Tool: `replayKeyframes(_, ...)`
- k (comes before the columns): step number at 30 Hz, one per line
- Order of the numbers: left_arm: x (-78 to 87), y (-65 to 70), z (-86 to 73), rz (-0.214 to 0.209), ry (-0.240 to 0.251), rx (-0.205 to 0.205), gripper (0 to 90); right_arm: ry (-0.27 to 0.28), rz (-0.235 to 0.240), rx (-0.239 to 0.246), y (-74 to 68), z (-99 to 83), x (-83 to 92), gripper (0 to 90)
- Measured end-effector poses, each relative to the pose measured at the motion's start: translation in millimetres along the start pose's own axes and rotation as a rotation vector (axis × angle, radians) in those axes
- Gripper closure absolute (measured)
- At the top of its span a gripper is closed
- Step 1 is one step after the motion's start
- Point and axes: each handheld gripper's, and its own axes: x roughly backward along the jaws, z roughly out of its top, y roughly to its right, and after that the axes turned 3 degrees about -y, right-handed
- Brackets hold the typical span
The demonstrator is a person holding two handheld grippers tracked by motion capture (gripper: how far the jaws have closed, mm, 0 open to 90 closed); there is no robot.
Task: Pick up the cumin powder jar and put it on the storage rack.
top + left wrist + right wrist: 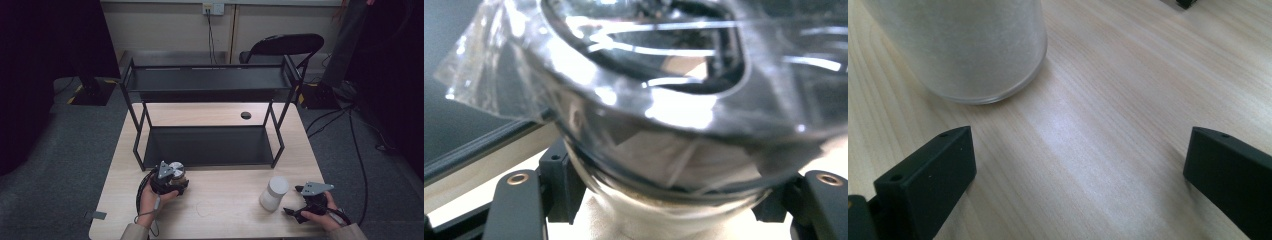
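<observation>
Gripping a plastic-wrapped jar (176,172) at the near left of the counter (225,200).
Left gripper (170,182) is clenched on the jar, just before the black shelf rack (207,145); right gripper (302,202) rests released, near right, beside a frosted white jar (274,194).

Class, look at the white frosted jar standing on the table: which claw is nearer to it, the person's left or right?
Right. The right claw sits just beside the white frosted jar, jaws open, not touching it. The left claw is far across the table, shut on a plastic-wrapped jar.
</observation>
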Motion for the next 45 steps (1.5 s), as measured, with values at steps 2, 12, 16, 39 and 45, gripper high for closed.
replayKeyframes(2, 0.3, 0.6, 0.9, -0.005, -0.001, -0.002, 30.8, 0.000, 0.000, 0.000, 0.0, 0.0, 0.0, 0.0)
replayKeyframes(12, 13.6, 1.4, 16.4, -0.060, 0.007, -0.019, 30.8, 0.000, 0.003, 0.004, 0.3, 0.0, 0.0, 0.0)
replayKeyframes(16, 20.3, 0.8, 25.2, -0.078, 0.006, -0.025, 30.8, 0.000, 0.003, 0.005, 0.4, 0.0, 0.0, 0.0)
replayKeyframes(39, 69.5, -4.3, 98.5, -0.147, 0.018, -0.080, 30.9, 0.000, 0.004, 0.004, 0.4, 0.0, 0.0, 0.0)
replayKeyframes(45, 84.6, -3.4, 123.8, -0.164, 0.022, -0.099, 30.8, 0.000, 0.004, 0.004, 0.4, 0.0, 0.0, 0.0)
